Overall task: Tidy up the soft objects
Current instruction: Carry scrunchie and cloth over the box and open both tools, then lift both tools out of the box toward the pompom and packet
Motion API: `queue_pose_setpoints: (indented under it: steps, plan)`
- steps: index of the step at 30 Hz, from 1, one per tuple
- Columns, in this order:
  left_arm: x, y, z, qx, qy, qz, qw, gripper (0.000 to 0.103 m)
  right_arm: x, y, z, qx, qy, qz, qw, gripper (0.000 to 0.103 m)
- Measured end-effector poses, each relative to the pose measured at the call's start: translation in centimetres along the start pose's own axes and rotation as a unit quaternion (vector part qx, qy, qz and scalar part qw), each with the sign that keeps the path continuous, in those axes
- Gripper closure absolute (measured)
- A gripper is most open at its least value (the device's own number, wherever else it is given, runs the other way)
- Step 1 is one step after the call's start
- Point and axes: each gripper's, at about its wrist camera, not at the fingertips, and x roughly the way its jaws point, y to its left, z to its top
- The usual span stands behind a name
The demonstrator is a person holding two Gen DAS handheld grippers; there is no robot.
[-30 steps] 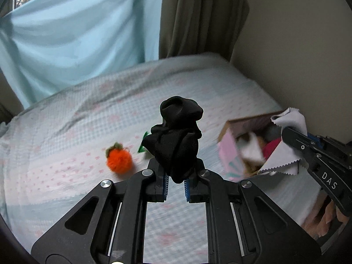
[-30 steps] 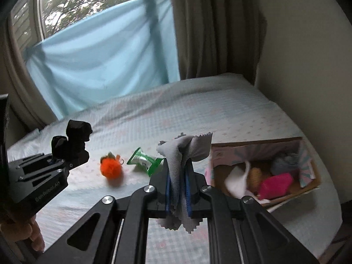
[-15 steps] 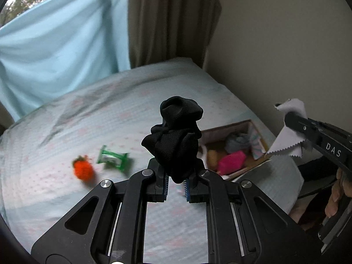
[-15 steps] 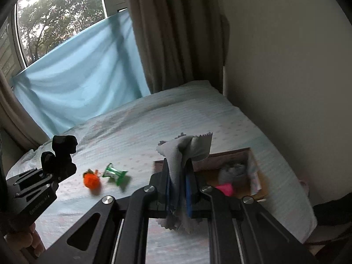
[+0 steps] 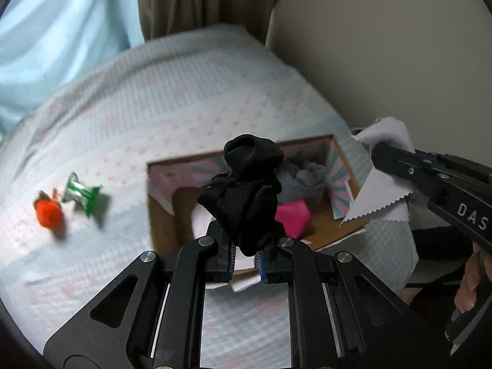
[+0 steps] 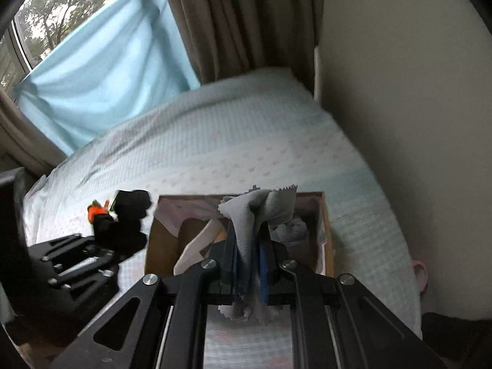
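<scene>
Left wrist view shows "DAS" printed on the right claw point(image 5: 381, 150).

Bed point(image 5: 190, 98) with a box and two small things on it

The bed wears a pale blue checked sheet with small pink marks and meets the wall on the right. An open cardboard box point(image 5: 160, 212) sits on it near the right edge, holding soft things. Well left of the box lie a green-and-white packet point(image 5: 80, 192) and, just beside it, an orange pompom point(image 5: 47, 212).
</scene>
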Motion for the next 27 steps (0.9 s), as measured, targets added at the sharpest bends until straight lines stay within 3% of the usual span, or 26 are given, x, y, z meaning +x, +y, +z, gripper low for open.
queue_pose_setpoints:
  steps: [4,8,17,19,20,21,22,23,24,25,26,27]
  plan:
    - [4.2,0.6,-0.2,-0.033,0.044,-0.008,0.9985,0.094,3.8,-1.1,0.4,-0.014,0.038,0.033,0.999,0.093]
    - [7.9,0.8,-1.0,-0.033,0.081,0.005,0.9961,0.094,7.0,-1.8,0.7,-0.009,0.068,0.057,0.996,0.093]
    - [10.8,1.1,-0.9,-0.015,0.122,0.02,0.9923,0.094,12.3,-2.1,1.7,-0.008,0.119,0.081,0.989,0.093]
    - [11.0,1.0,-0.7,-0.006,0.126,0.016,0.9919,0.084,13.2,-2.4,1.9,0.002,0.131,0.087,0.988,0.093]
    - [11.0,1.0,-0.7,-0.006,0.129,0.017,0.9915,0.06,13.5,-2.6,2.0,0.008,0.136,0.089,0.987,0.093]
    - [10.9,1.1,-0.6,-0.006,0.131,0.021,0.9912,0.022,13.9,-2.8,2.0,0.018,0.145,0.095,0.985,0.089]
    - [10.7,1.1,-0.6,-0.006,0.129,0.02,0.9914,0.005,14.1,-2.9,2.0,0.026,0.152,0.1,0.983,0.085]
    - [10.5,1.2,-0.5,-0.007,0.125,0.016,0.992,0.0,14.4,-3.1,2.0,0.035,0.161,0.099,0.981,0.065]
    - [10.2,1.3,-0.4,-0.006,0.125,0.012,0.9921,0.0,14.5,-3.3,2.0,0.04,0.164,0.099,0.981,0.03]
    - [10.2,1.4,-0.5,-0.005,0.126,0.013,0.9919,0.0,14.5,-3.4,2.0,0.046,0.164,0.101,0.98,0.013]
    - [10.1,1.4,-0.5,-0.001,0.131,0.019,0.9913,0.0,14.3,-3.6,2.0,0.051,0.157,0.106,0.981,0.0]
    - [10.0,1.5,-0.3,0.002,0.132,0.022,0.9909,0.0,14.1,-3.7,1.9,0.053,0.153,0.106,0.981,0.0]
